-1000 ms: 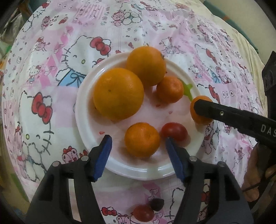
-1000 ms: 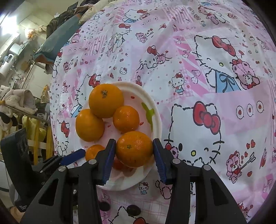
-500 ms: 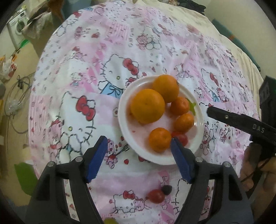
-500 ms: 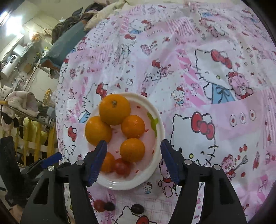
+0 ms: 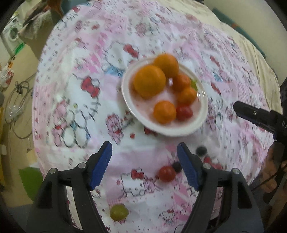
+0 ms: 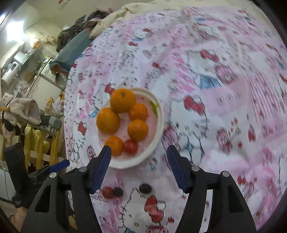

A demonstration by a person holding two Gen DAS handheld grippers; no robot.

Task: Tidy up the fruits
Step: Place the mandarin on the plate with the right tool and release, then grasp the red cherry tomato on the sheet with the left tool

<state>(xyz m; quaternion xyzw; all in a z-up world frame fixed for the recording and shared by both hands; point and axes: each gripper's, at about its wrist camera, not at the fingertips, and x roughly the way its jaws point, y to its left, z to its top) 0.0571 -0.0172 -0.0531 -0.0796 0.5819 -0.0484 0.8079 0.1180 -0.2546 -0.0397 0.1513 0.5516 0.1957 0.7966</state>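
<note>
A white plate (image 5: 201, 114) (image 6: 158, 133) on the pink cartoon tablecloth holds several oranges (image 5: 149, 83) (image 6: 122, 100) and a red cherry tomato (image 5: 184, 113) (image 6: 130, 146). Loose on the cloth near me lie another cherry tomato (image 5: 166, 173) (image 6: 108, 192), two dark grapes (image 5: 201, 151) (image 6: 145, 188) and a green grape (image 5: 119, 212). My left gripper (image 5: 144, 164) is open and empty, above the cloth short of the plate. My right gripper (image 6: 139, 167) is open and empty at the plate's near rim; one of its fingers (image 5: 251, 113) shows in the left wrist view.
The round table drops off at its left edge, with the floor and cables (image 5: 16, 100) beyond. A cluttered rack with clothes (image 6: 23, 111) stands left of the table. A bed with bedding (image 6: 125, 10) lies behind it.
My right gripper let go of an orange onto the plate and opened. Both grippers have drawn back and up from the plate, bringing the loose tomato and grapes into view.
</note>
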